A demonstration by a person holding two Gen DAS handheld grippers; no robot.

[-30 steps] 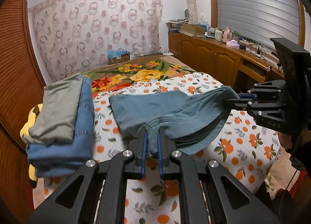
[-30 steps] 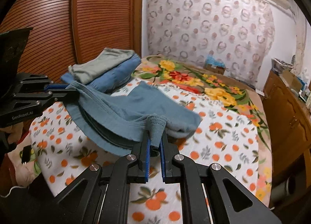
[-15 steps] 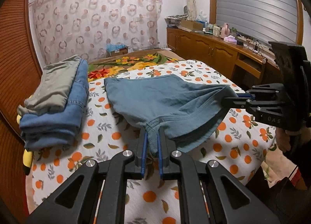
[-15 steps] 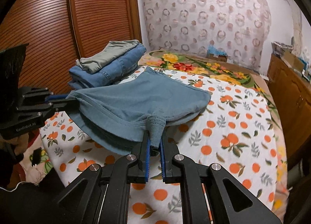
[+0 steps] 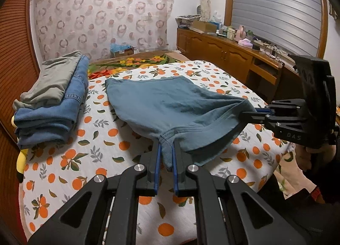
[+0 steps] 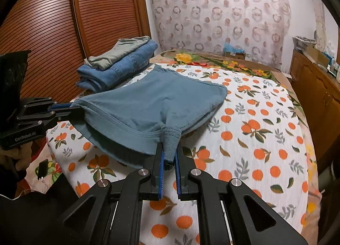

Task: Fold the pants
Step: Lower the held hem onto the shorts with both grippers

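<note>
A pair of teal-blue pants [image 5: 170, 104] [image 6: 148, 100] lies folded over on the orange-print bedspread [image 5: 95, 138] [image 6: 265, 138], far edge flat, near edge lifted. My left gripper [image 5: 165, 145] is shut on a bunched corner of the near hem. My right gripper [image 6: 169, 147] is shut on the other near corner. Each gripper shows in the other's view: the right gripper [image 5: 248, 114] at the right, the left gripper [image 6: 74, 109] at the left, both pinching the fabric and holding the hem taut between them.
A stack of folded clothes [image 5: 53, 100] [image 6: 119, 64], grey-green on blue denim, sits at the bed's left side by the wooden slatted doors [image 6: 53, 21]. A wooden cabinet [image 5: 229, 53] with clutter runs along the right wall. A phone [image 6: 42, 168] lies near the bed's edge.
Both grippers have sunk toward the bed with the pants in their grip. The far part of the pants has spread out flat on the bedspread.
</note>
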